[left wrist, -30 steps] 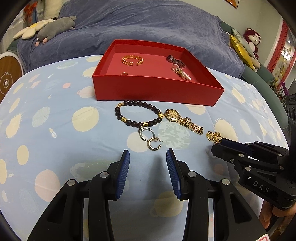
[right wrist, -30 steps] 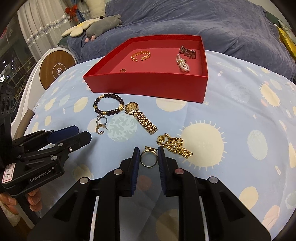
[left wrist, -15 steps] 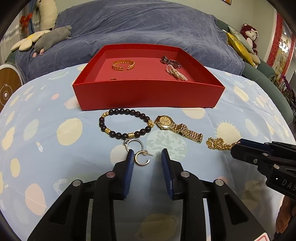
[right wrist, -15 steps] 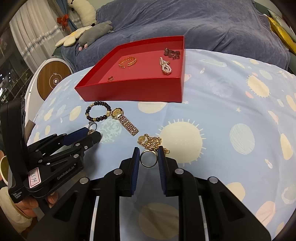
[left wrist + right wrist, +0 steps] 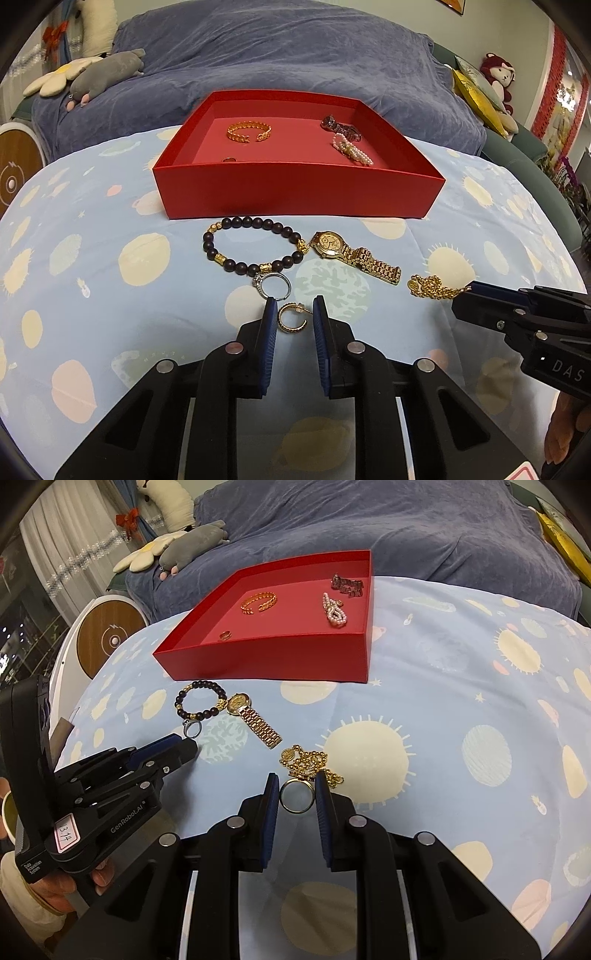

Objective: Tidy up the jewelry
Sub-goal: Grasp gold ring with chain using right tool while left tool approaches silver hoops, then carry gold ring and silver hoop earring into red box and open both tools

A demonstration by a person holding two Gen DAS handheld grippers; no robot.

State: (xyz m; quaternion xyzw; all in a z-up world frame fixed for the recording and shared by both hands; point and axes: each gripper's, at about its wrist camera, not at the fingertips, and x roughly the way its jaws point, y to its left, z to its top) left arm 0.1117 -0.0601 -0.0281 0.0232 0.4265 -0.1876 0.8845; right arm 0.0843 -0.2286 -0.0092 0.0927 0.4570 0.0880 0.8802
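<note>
Two hand-held grippers reach over a worktop covered with a pale blue cloth [image 5: 92, 295] printed with suns and planets.

The left hand-held gripper [image 5: 294, 314] points down at the cloth. Its jaws have just been closing and now stand narrow, with a small gold hoop earring [image 5: 291, 319] lying between the blue pads. A little cloth shows on both sides of the earring, so the pads do not yet press on it. Just beyond the left pad lies a silver ring [image 5: 274, 286], touching the near edge of a dark bead bracelet [image 5: 255, 245]. To the right of the bracelet lies a gold watch [image 5: 352, 254].

The right hand-held gripper [image 5: 296, 794] is closed on a gold ring [image 5: 296, 798], which stands between its pads with each pad against one side. Just beyond that ring lies a gold chain [image 5: 308, 762] in a heap.

At the far side of the cloth stands a shallow red box [image 5: 295, 192]. Inside it lie a gold cuff bracelet [image 5: 248, 132] at the far left, a small ring [image 5: 229, 159] near the front wall, a dark link piece [image 5: 340, 126] at the far right, and a pearl strand [image 5: 351, 149] just nearer than that.
</note>
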